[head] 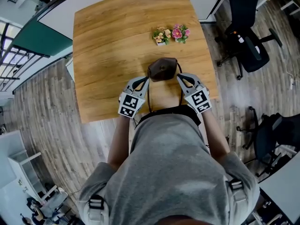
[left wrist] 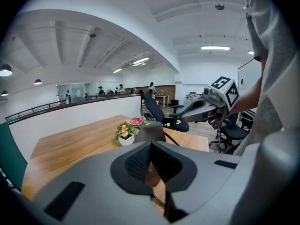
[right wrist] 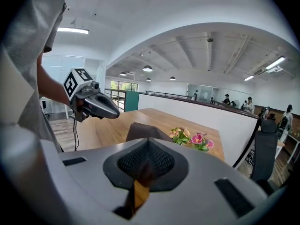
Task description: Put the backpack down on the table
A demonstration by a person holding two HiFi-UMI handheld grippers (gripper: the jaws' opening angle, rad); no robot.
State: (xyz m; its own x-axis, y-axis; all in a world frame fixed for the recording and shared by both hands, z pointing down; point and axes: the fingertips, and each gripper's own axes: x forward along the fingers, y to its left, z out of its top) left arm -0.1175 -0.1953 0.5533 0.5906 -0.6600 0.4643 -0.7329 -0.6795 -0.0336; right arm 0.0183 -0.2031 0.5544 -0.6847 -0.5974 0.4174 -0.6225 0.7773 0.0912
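**Backpack sitting straight ahead, flanked by both grippers**

The backpack (head: 162, 69) is standing upright at the near side of the bench (head: 108, 46), directly in front of the person. The left gripper (head: 146, 80) is flanking one side of it and the right gripper (head: 180, 78) the other, both equally near. The bag is lying just beyond the tips. In each gripper view the fingers (left wrist: 138, 162) are pressing fully together on a thin strap (head: 150, 101) that is trailing back from the bag. Whether the base is already bearing fully on the wood is not showing. Judging from this, the coming move is depending on both hands sinking evenly before letting go. The flower pots (head: 171, 34) are sitting well beyond.
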